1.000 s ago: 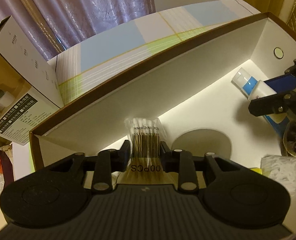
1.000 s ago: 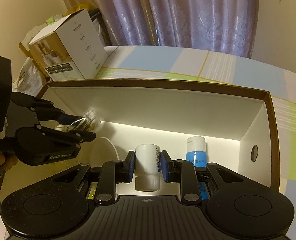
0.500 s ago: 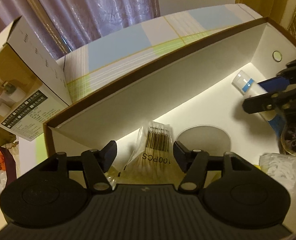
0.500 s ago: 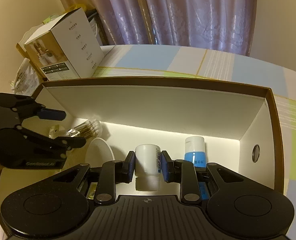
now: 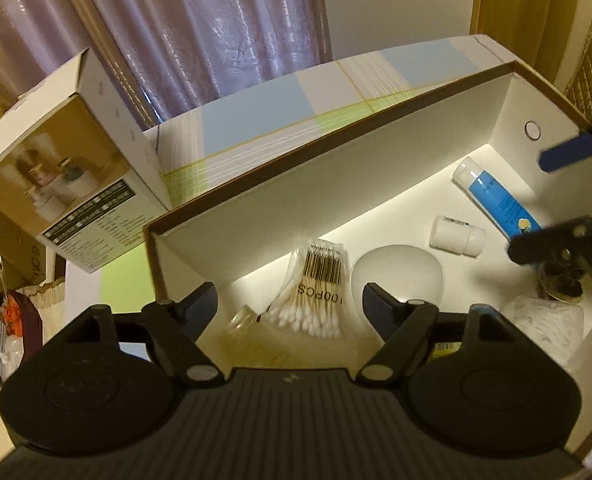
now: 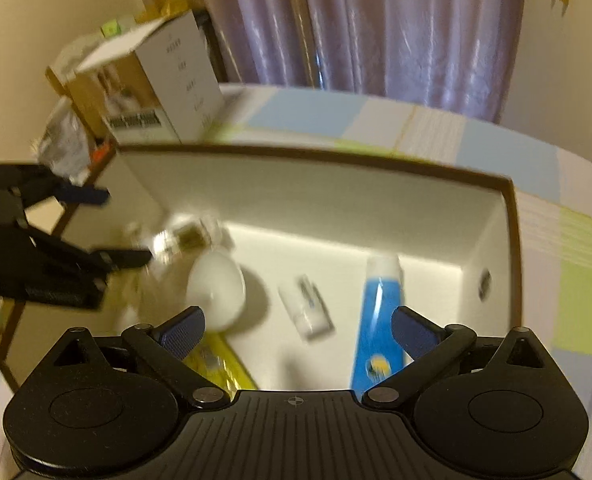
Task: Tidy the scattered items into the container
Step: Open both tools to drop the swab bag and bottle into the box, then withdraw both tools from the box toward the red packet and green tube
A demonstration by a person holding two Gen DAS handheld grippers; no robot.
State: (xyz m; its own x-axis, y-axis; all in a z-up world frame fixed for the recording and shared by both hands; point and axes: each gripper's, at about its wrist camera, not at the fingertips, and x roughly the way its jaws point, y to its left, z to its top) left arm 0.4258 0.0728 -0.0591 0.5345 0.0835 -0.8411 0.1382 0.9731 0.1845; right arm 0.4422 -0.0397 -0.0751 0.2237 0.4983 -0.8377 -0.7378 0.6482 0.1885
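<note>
Both claws are released and empty: the left claw [image 5: 289, 300] hangs with its jaws spread wide above the near part of the white cardboard box with a brown rim [image 5: 336, 160], and the right claw [image 6: 298, 332] hangs the same way over the other end. I judge they are spread so because each has nothing more to carry here.

Just under the left claw lies the clear plastic bag of cotton swabs [image 5: 316, 292], flat on the box floor, barcode up. Touching its side, or almost, is the round white dish [image 5: 398, 274]. A little farther lies the small white plastic bottle [image 5: 456, 234] on its side, and beyond it the blue and white tube [image 5: 492, 200], also lying down, its cap toward the far wall. Lying flat, these things cannot roll or fall. A white fluffy pack [image 5: 544, 320] rests in the near right corner.

Outside the box, on the tabletop with a pale checked cloth [image 5: 255, 116], stands a printed product carton [image 5: 75, 184], close to the box corner. Behind it hang the purple curtains [image 5: 215, 20].
</note>
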